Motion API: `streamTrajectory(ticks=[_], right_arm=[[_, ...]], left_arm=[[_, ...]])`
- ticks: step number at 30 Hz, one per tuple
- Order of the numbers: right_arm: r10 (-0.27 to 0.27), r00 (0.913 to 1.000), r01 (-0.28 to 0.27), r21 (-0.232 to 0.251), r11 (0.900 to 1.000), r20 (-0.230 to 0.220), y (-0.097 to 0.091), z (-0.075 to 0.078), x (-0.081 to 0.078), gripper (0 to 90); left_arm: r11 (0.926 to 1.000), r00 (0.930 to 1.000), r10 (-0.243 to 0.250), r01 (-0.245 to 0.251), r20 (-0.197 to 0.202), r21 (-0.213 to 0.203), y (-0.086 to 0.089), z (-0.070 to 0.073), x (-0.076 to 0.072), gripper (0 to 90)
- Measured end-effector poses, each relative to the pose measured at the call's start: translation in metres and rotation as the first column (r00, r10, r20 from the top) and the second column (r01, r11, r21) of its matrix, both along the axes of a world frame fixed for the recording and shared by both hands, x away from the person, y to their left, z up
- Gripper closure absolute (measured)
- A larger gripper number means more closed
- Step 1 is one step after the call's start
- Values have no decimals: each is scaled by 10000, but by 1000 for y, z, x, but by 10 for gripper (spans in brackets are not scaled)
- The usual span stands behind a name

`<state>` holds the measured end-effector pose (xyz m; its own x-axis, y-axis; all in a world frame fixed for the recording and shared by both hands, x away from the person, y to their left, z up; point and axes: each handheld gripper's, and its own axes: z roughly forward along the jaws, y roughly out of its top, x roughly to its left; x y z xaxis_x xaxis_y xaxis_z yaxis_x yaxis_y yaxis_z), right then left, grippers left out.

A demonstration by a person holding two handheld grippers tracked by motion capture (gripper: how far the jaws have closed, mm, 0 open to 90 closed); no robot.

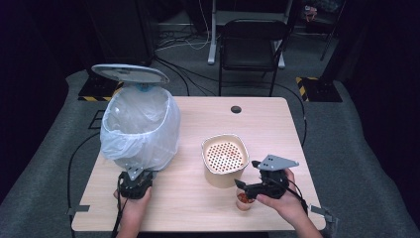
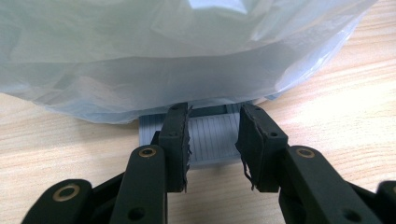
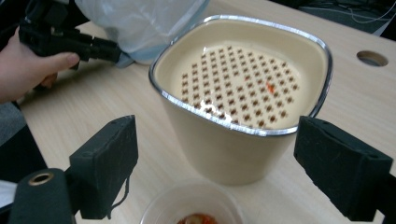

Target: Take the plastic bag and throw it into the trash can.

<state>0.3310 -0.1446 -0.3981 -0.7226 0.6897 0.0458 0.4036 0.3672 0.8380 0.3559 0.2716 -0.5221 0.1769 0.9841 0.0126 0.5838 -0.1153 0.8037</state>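
While right tongs (image 3: 217, 175) gape empty over small cup (image 3: 191, 205), left tongs (image 2: 212, 140) narrowed at bin pedal (image 2: 212, 135), grip unclear.

Left hand (image 1: 130, 206): enters at six o'clock, forearm running up toward twelve; wrapped around the left gripper (image 1: 134, 174). Jaws narrowly parted, pointing to twelve o'clock, pads level with the tabletop.

Right hand (image 1: 283, 201): enters at five o'clock, wrist angled toward ten; gripping the right gripper (image 1: 242, 191). Jaws spread wide, pointing toward nine o'clock and tilted downward, pads pressing on nothing.
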Motion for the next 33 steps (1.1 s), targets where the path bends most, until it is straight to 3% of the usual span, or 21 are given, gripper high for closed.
streamTrajectory(ticks=[6,12,15,20,22,23,26,33], right_arm=[[10,9993,-19,-239,9997,-367,-4,-28,-10,133],[-24,9983,-4,-477,9989,-578,-1,-45,-15,133],[-9,9977,-13,-327,9995,-682,-2,-52,-17,133],[-6,9967,-37,-528,9986,-811,-1,-62,-17,140],[50,9966,-100,-604,9981,-819,-1,-65,-17,143],[69,9965,-123,-650,9978,-832,0,-67,-16,145],[103,9971,-179,-1010,9947,-756,4,-72,-16,166],[-117,9987,53,-1246,9922,-506,3,-73,-15,205]], left_arm=[[10000,10000,-11,11,-72,10,0,1,0,638],[10000,10000,-39,39,-59,66,0,0,0,638],[10000,10000,-37,38,-89,50,0,1,-1,639],[10000,10000,-13,12,-63,-2,0,0,-1,639],[10000,9999,35,-35,119,14,0,-1,-1,639],[10000,10000,-18,18,-17,97,1,0,-1,639],[10000,9996,55,-55,262,-13,0,-3,-2,639],[10000,9999,7,-7,125,-62,0,-2,-2,639]])
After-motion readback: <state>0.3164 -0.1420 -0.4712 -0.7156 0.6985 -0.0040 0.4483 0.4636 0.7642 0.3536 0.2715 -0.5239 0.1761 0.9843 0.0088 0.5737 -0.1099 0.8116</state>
